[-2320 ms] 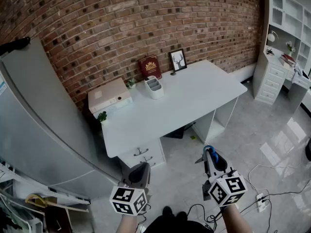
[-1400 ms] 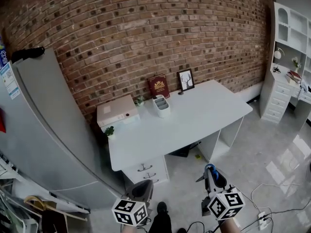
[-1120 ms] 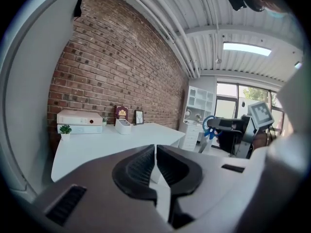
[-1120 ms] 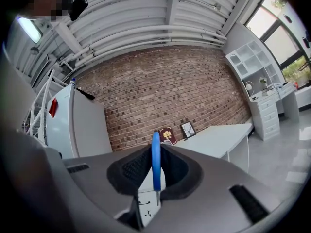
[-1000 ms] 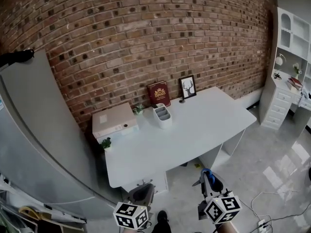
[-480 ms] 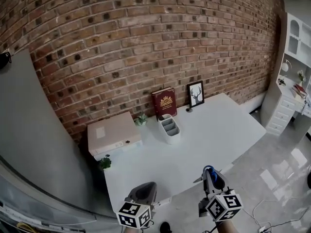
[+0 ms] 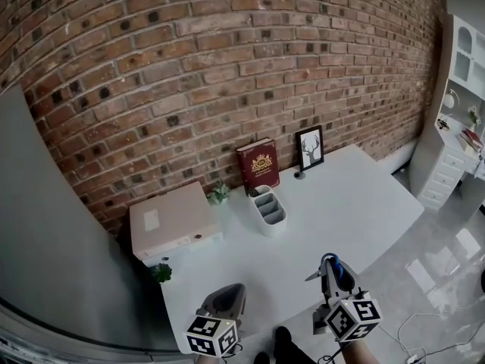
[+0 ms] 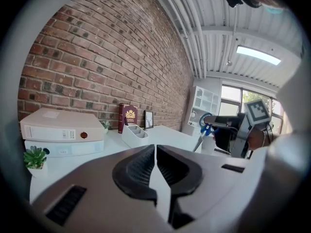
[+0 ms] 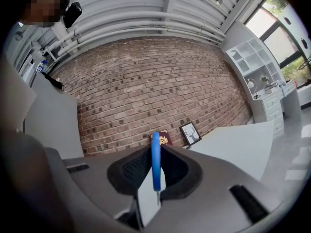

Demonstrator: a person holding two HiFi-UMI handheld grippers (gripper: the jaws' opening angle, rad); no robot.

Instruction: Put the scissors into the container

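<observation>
My right gripper (image 7: 331, 271) is shut on a pair of blue-handled scissors (image 7: 327, 263); the blue handle (image 9: 155, 162) stands edge-on between its pads, and the metal blades (image 7: 314, 274) stick out to the left. It hovers over the white desk's (image 7: 333, 203) front edge. The white divided container (image 7: 269, 209) stands on the desk near the brick wall, well ahead of both grippers, and also shows in the left gripper view as a white container (image 8: 134, 134). My left gripper (image 7: 225, 303) is shut and holds nothing, low at the desk's front left.
Behind the container stand a dark red book (image 7: 258, 166) and a framed deer picture (image 7: 309, 149). A white binder box (image 7: 171, 222) and two small plants (image 7: 160, 272) sit at the desk's left. A white cabinet (image 7: 455, 120) stands at the right; a grey panel (image 7: 53, 226) at the left.
The view has come closer to the desk and the brick wall. Both grippers now stand over the desk's front edge, with the scissors still held in the right one.
</observation>
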